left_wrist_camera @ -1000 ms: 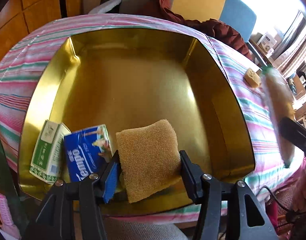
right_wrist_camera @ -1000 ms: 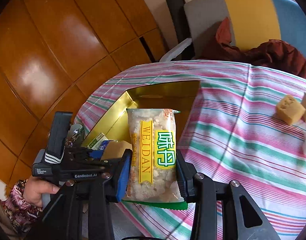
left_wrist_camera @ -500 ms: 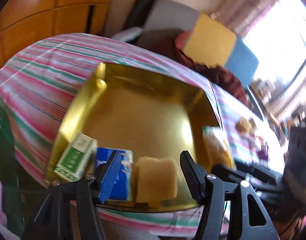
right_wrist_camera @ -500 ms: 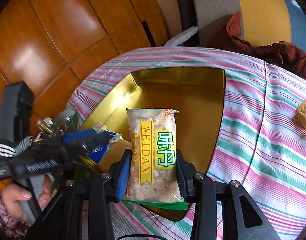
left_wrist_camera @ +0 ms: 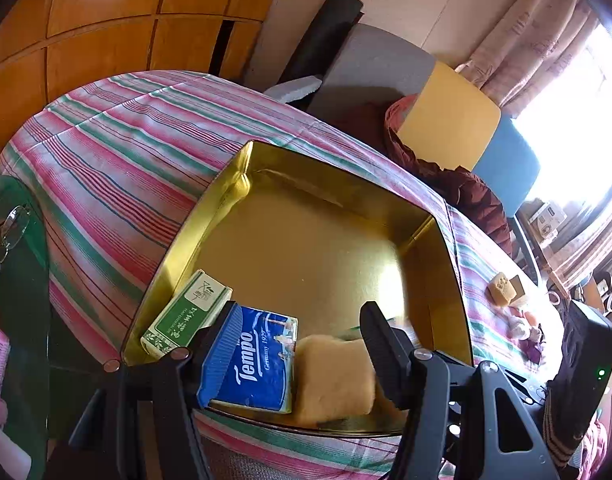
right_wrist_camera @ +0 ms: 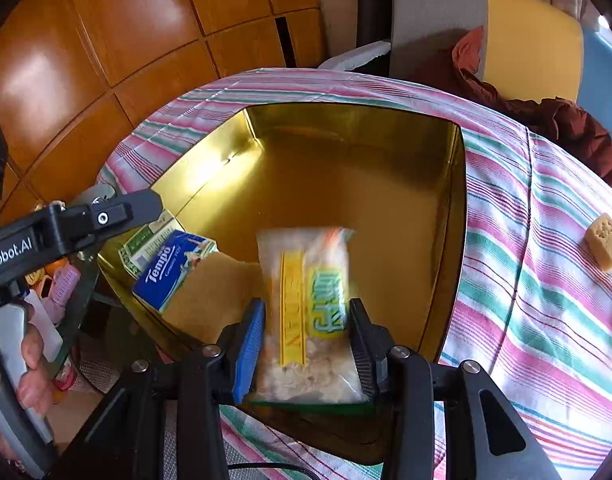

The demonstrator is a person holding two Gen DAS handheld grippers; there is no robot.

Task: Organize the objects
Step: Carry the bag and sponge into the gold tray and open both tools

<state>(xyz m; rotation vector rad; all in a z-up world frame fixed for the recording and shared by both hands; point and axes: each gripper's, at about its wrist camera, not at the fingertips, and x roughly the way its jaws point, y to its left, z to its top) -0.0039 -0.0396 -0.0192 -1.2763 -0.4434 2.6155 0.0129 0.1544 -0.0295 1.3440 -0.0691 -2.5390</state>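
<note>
Sponge [left_wrist_camera: 333, 380] released into tin [left_wrist_camera: 306, 248] | right view only: snack bag [right_wrist_camera: 309, 312] gripped

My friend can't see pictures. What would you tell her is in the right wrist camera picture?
The right gripper holds a clear snack packet with yellow and green labels over a shiny gold tin on a striped tablecloth. In the tin's near left corner lie a green box, a blue Tempo tissue pack and a tan sponge.

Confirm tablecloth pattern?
Tablecloth: pink, green and white stripes. Clearest in the left wrist view.
</note>
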